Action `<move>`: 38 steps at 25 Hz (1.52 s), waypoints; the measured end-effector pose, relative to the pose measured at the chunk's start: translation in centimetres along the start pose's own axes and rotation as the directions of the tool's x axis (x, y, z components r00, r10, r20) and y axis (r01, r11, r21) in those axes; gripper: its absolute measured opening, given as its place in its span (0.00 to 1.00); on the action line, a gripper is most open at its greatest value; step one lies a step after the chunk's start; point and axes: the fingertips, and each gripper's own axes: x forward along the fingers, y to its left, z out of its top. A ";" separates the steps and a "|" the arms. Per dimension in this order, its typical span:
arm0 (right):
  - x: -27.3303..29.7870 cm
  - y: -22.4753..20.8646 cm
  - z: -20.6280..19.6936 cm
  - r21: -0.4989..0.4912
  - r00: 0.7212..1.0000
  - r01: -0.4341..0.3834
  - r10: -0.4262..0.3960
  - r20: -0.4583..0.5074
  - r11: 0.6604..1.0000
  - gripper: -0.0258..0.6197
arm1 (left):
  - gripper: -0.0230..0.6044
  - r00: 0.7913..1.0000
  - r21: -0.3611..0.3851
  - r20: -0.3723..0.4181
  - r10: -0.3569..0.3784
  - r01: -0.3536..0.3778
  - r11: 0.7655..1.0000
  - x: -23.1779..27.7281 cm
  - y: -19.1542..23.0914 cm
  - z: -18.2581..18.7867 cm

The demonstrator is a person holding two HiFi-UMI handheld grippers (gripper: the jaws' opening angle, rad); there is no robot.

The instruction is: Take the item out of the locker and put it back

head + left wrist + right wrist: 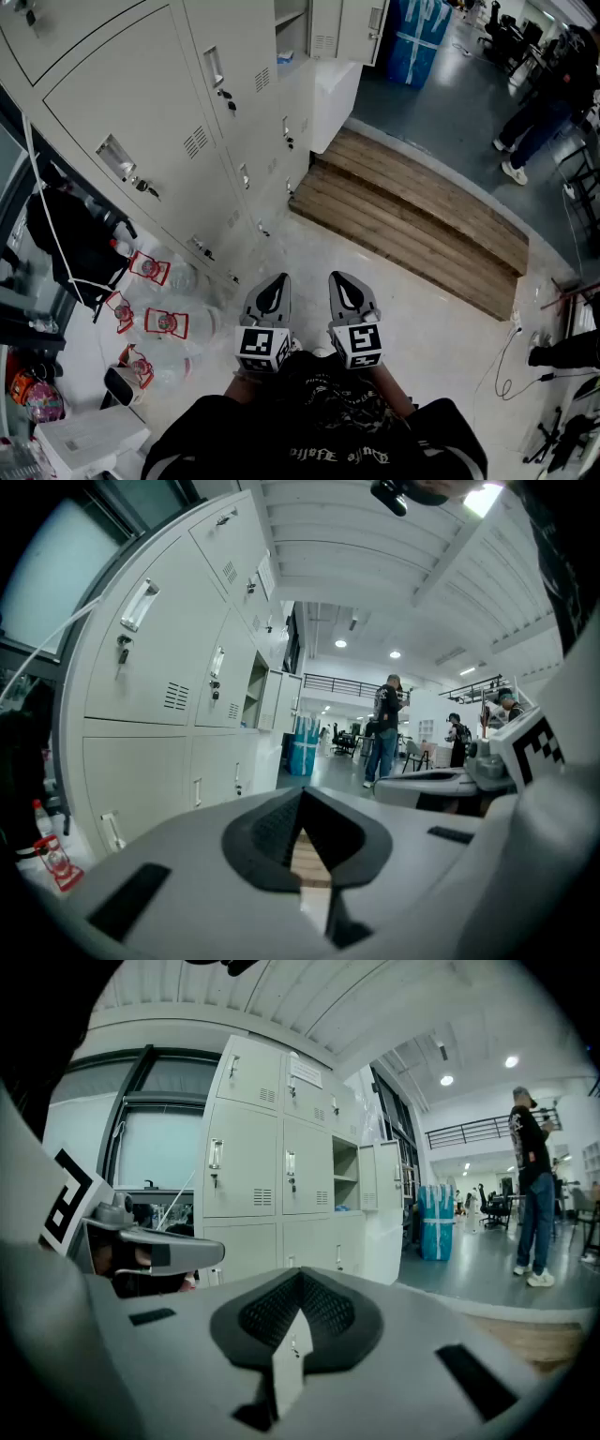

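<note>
L claw (278, 281) together, empty | R claw (343, 279) together, empty | lockers (141, 103) pale grey, one door (361, 28) open

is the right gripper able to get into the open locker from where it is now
Probably not from here. The right gripper is held close to the person's body with its jaws shut, and the open locker stands well down the row, past several closed doors. The floor between looks free, so walking closer should do.
</note>
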 end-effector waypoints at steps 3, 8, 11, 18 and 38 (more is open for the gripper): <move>0.5 0.7 -0.3 -0.006 1.000 -0.005 0.005 -0.003 1.000 0.04 | 0.05 1.000 -0.003 0.001 -0.008 0.008 1.000 0.0 0.6 -0.2; 1.3 1.2 -0.6 -0.001 1.000 0.015 -0.015 0.003 1.000 0.04 | 0.05 1.000 -0.004 0.004 -0.026 0.026 1.000 0.3 1.5 -0.4; 1.4 1.1 -0.4 0.022 0.999 0.041 -0.042 0.029 0.999 0.04 | 0.05 0.999 0.004 0.007 -0.039 0.038 0.999 0.3 1.9 -0.5; 1.7 0.3 -0.7 0.058 0.996 0.081 -0.082 0.024 0.995 0.05 | 0.05 0.998 -0.022 0.002 -0.066 0.067 0.998 0.6 2.4 -0.7; 11.7 -6.5 1.1 0.013 0.999 -0.013 0.013 0.046 1.000 0.05 | 0.05 0.999 -0.010 -0.014 0.038 -0.038 0.999 10.4 5.9 0.6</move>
